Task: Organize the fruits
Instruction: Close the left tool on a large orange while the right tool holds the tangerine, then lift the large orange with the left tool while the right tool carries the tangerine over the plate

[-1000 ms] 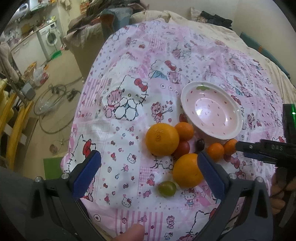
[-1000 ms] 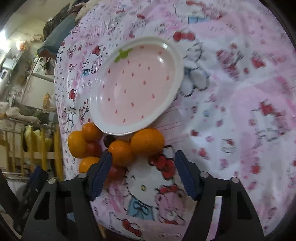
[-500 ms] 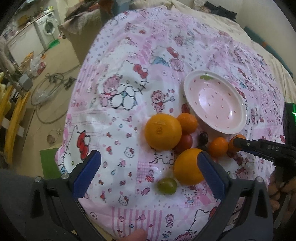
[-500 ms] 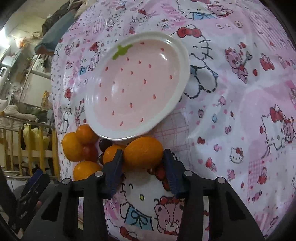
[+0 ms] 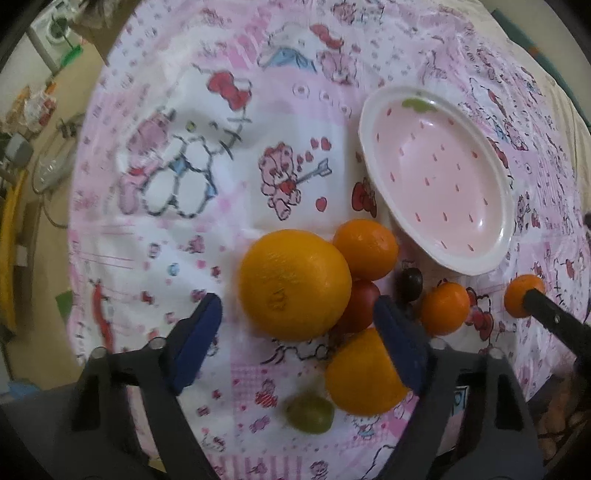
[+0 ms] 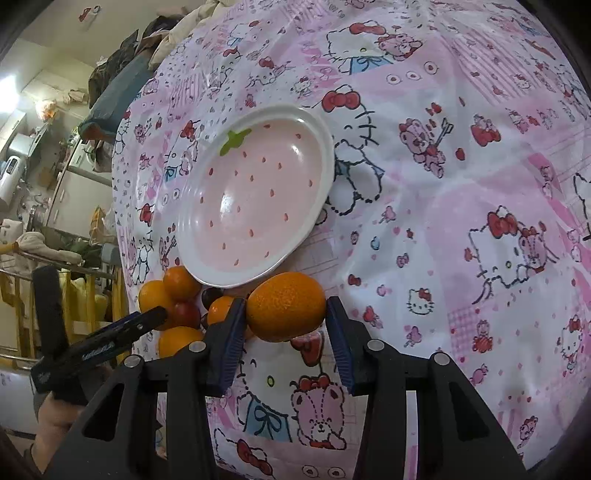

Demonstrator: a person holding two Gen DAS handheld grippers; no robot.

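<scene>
A pink strawberry-print plate (image 5: 373,122) (image 6: 325,155) lies bare on the Hello Kitty cloth. In front of it sits a pile of fruit: a large orange (image 5: 293,284), a second orange (image 5: 362,373), a mandarin (image 5: 365,249), a red fruit (image 5: 360,302), a dark grape (image 5: 410,282), a small mandarin (image 5: 443,308) and a green grape (image 5: 310,411). My left gripper (image 5: 297,332) points down over the large orange. Its jaws are closing, with the orange between the pads but untouched. My right gripper (image 6: 284,310) is shut on a small orange (image 6: 286,312) (image 5: 522,295), just off the plate's near rim.
The cloth-covered bed drops off at the left to a floor with cables (image 5: 48,166) and a washing machine (image 5: 55,26). Clothes are heaped at the far end (image 6: 122,62). A hand (image 6: 55,421) holds the left gripper (image 6: 110,332) beside the fruit pile (image 6: 173,295).
My left gripper has come down over the large orange and its jaws have narrowed. My right gripper has shut on the small orange and drawn it slightly away from the pile.
</scene>
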